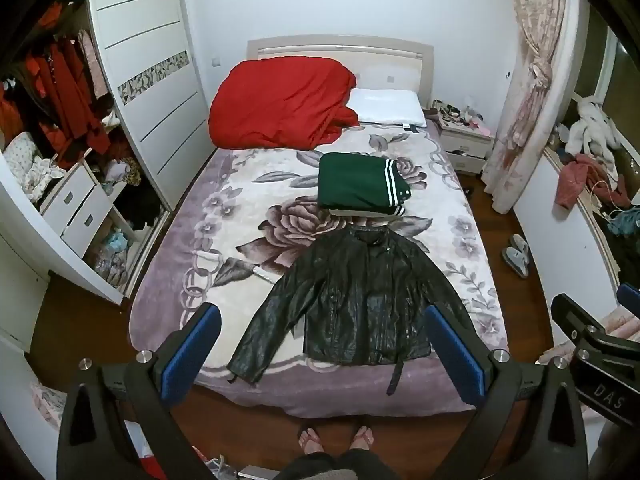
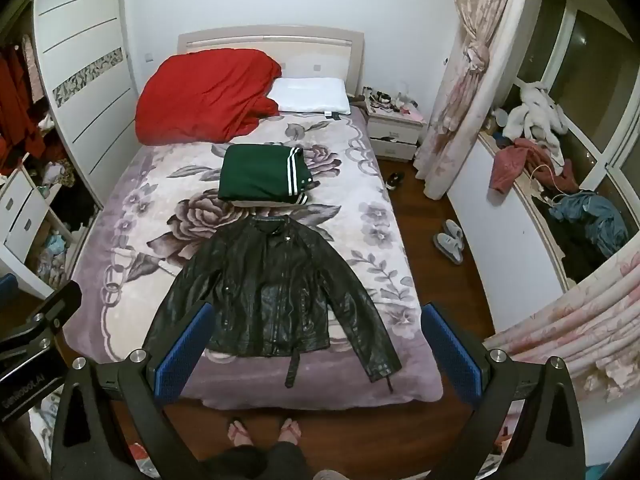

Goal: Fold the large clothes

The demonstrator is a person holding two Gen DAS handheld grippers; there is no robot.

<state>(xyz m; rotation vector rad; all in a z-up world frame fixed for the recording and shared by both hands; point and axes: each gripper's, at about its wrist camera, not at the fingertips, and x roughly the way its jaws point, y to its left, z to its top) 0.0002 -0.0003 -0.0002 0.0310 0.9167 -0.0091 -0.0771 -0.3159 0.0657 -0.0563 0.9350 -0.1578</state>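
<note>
A black leather jacket (image 1: pixel 352 300) lies flat and face up on the bed, sleeves spread, collar toward the headboard; it also shows in the right wrist view (image 2: pixel 276 292). A folded green garment with white stripes (image 1: pixel 362 184) sits on the bed beyond it, also in the right wrist view (image 2: pixel 260 176). My left gripper (image 1: pixel 320 350) is open and empty, held high above the foot of the bed. My right gripper (image 2: pixel 316 350) is open and empty, also high above the foot of the bed. The jacket's right sleeve end is hidden behind a finger in the left wrist view.
The bed has a floral blanket (image 1: pixel 224 240), a red duvet (image 1: pixel 280 104) and a white pillow (image 1: pixel 384 112) at the head. An open wardrobe (image 1: pixel 60 120) stands left. A nightstand (image 2: pixel 394 128), slippers (image 2: pixel 450 242) and a cluttered window ledge (image 2: pixel 560 184) are right.
</note>
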